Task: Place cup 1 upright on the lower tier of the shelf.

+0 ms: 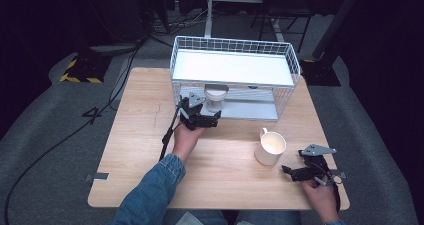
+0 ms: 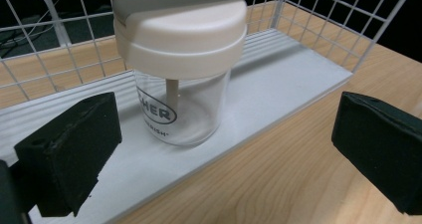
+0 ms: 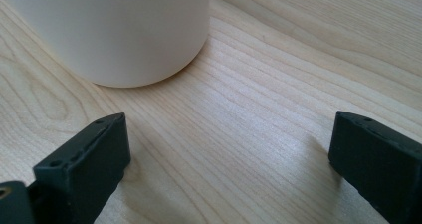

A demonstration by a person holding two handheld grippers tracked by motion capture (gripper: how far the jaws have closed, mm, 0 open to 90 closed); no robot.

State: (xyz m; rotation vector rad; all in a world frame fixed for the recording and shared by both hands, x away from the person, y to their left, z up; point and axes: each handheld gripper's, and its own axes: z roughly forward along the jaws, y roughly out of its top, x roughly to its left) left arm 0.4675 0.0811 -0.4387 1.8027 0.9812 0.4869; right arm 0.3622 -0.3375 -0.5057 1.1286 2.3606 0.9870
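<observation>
Bright lit table (image 1: 150, 115), dark surroundings, soft shadows, slight blur

We count one wooden table (image 1: 150, 135). On it stands one white wire rack (image 1: 235, 70) at 12 o'clock, with two shelves: one upper, one lower. We count one clear jar (image 2: 179, 74) with one white lid, on the lower shelf at 11 o'clock. We log one white mug (image 1: 270, 147) with one handle, at 4 o'clock. Grippers: two, a left gripper (image 1: 202, 117) and a right gripper (image 1: 292, 171), two black jaws each. Hands: two. Denim sleeves: one.
</observation>
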